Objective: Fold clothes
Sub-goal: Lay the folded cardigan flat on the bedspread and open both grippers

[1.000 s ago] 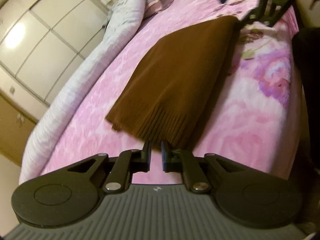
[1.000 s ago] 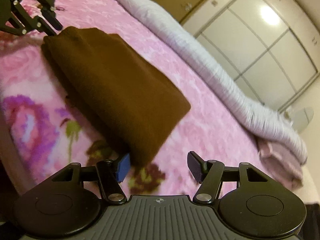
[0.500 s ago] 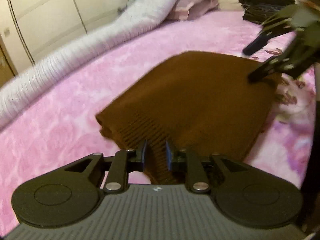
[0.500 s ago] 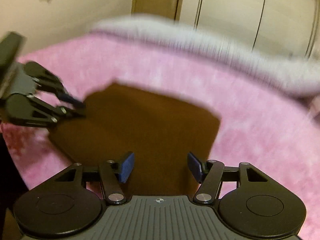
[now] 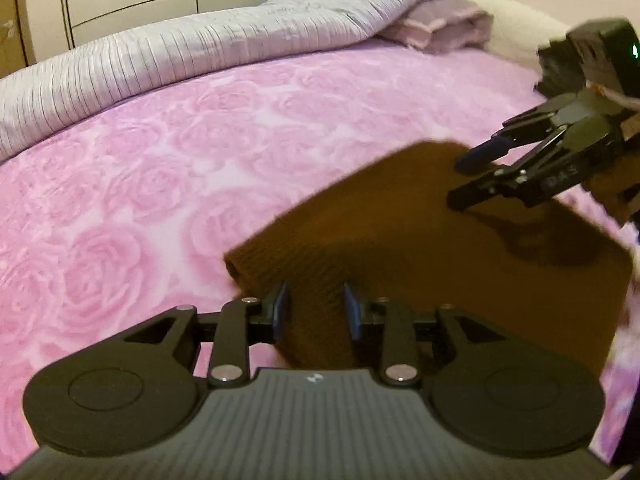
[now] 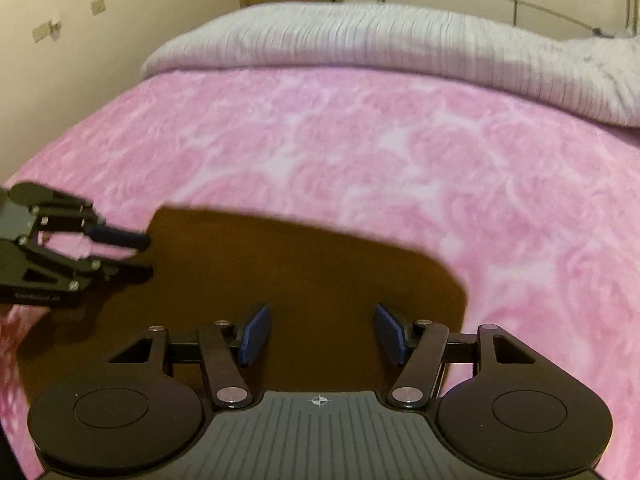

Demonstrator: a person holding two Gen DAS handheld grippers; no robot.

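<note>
Since a second ago both cameras have swung level over the bed, and the left gripper's pads, nearly together then at the ribbed hem, now stand apart.

Filling most of both views, the pink rose-patterned blanket (image 5: 160, 184) runs up to a rolled grey striped quilt (image 5: 224, 36) along the top of the frame, with folded pinkish bedding (image 5: 444, 24) at the upper right of the left view.

On the blanket lies the brown knit sweater (image 5: 420, 248), folded into a compact block at centre right of the left view and lower centre of the right view (image 6: 304, 272).

At the bottom centre, the left gripper (image 5: 314, 312) is partly spread, its pads either side of the sweater's near edge without pinching it. Bottom centre of its own view, the right gripper (image 6: 320, 334) is wide apart above the cloth, holding nothing; it shows at right in the left view (image 5: 468, 180).

By my judgement the risk lies in the thick, loose knit: a pinch catching only the top layer would drag the fold open, and the plush blanket could get nipped along with the hem.
</note>
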